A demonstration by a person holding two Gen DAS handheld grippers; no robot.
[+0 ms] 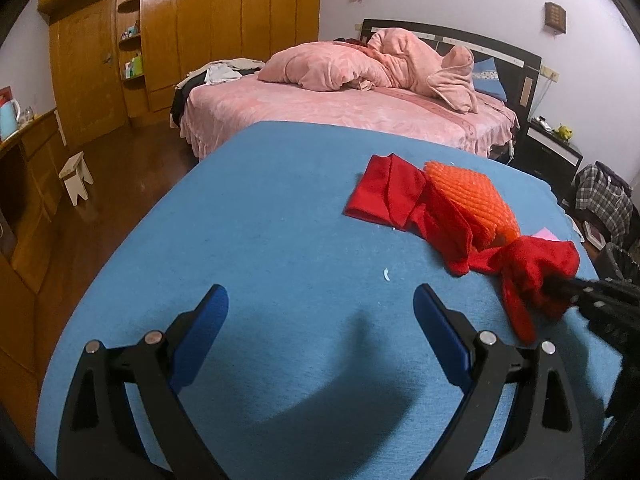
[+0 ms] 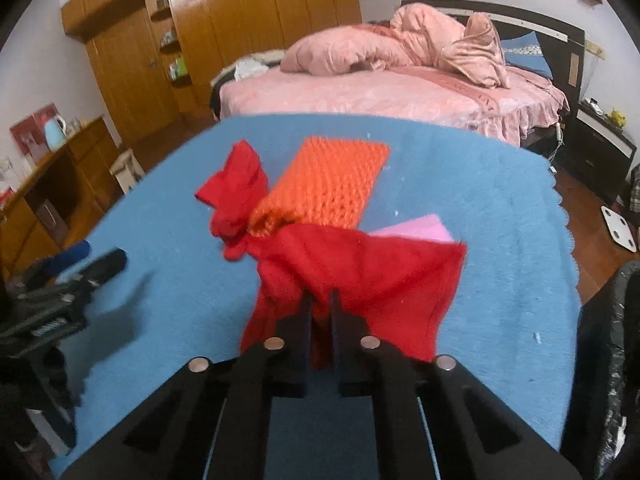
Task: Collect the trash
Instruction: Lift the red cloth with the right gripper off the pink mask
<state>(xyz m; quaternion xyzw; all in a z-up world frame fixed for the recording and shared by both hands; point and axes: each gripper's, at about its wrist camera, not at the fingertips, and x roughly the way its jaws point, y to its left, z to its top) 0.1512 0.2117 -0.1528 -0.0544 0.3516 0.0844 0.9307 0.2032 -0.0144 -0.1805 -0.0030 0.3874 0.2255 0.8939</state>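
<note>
My right gripper point(image 2: 320, 300) is clenched on the red cloth point(image 2: 360, 276): both fingers are drawn nearly together, with a fold of the fabric pinched between the tips. In the left wrist view, the right gripper point(image 1: 568, 286) enters from the right edge, and the red cloth point(image 1: 536, 268) is bunched around its tip. The cloth is raised at the pinch point and trails back toward the surface's far side, where its other end point(image 1: 384, 192) lies flat.

My left gripper point(image 1: 320, 300) is released. Its 2 blue-padded fingers point(image 1: 436, 320) are spread wide above the blue cover point(image 1: 260, 208) near the front edge, and nothing is between them.

The orange knitted piece point(image 2: 336, 180) lies on the cover just beyond the grasped cloth; the red fabric overlaps its near end. A pink sheet point(image 2: 424, 228) lies partly under the cloth toward the right edge. 1 small white scrap point(image 1: 387, 275) sits on the cover just ahead of the left gripper.

A black bag point(image 2: 612, 340) hangs beside the right edge of the surface. Beyond the far edge stands a bed with pink bedding point(image 1: 360, 100).
</note>
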